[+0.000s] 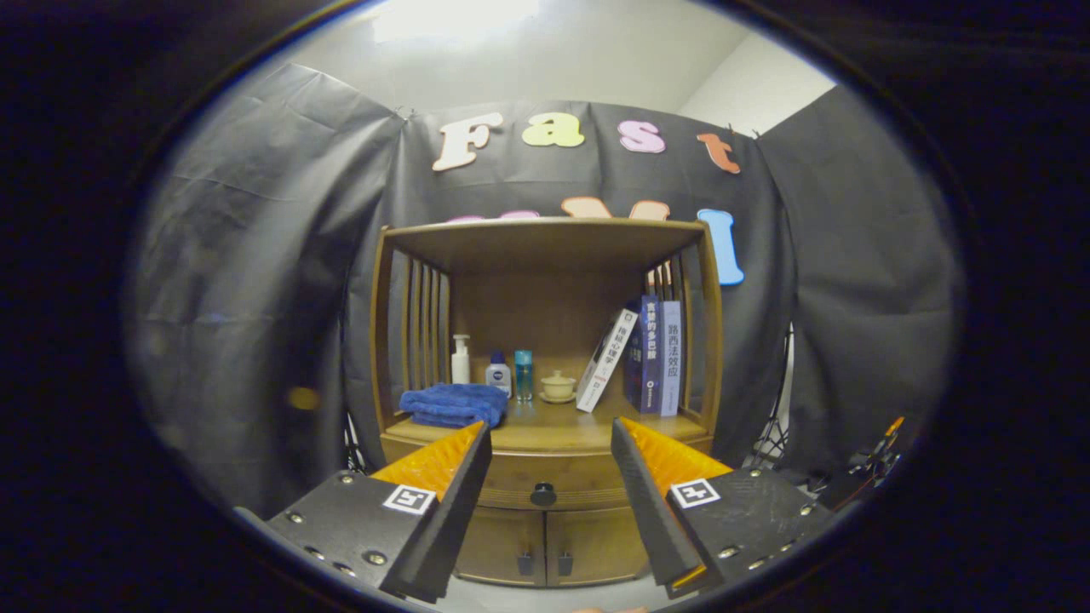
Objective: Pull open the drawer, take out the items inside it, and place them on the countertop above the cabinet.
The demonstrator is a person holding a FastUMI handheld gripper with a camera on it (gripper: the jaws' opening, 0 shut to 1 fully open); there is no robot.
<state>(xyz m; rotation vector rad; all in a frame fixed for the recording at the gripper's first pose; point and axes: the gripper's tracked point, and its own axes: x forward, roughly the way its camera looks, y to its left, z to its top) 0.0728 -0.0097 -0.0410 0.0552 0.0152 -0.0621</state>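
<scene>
Towel [453, 404], folded and blue, lies at the left of the cabinet's [545, 340] shelf; next come a pump bottle [461, 358], two small bottles, a lidded cup [559, 385] and leaning books [647, 356]. Below the shelf, the drawer [545, 487] sits closed, its dark knob [543, 494] framed between the fingers (spread wide, gripping nothing) of the gripper [551, 444], well short of it. Likely trouble: the knob is small and round, so an off-centre approach could let the fingers slip off it, and a pull angled to one side might jam the drawer or rock the cabinet, toppling the bottles.
</scene>
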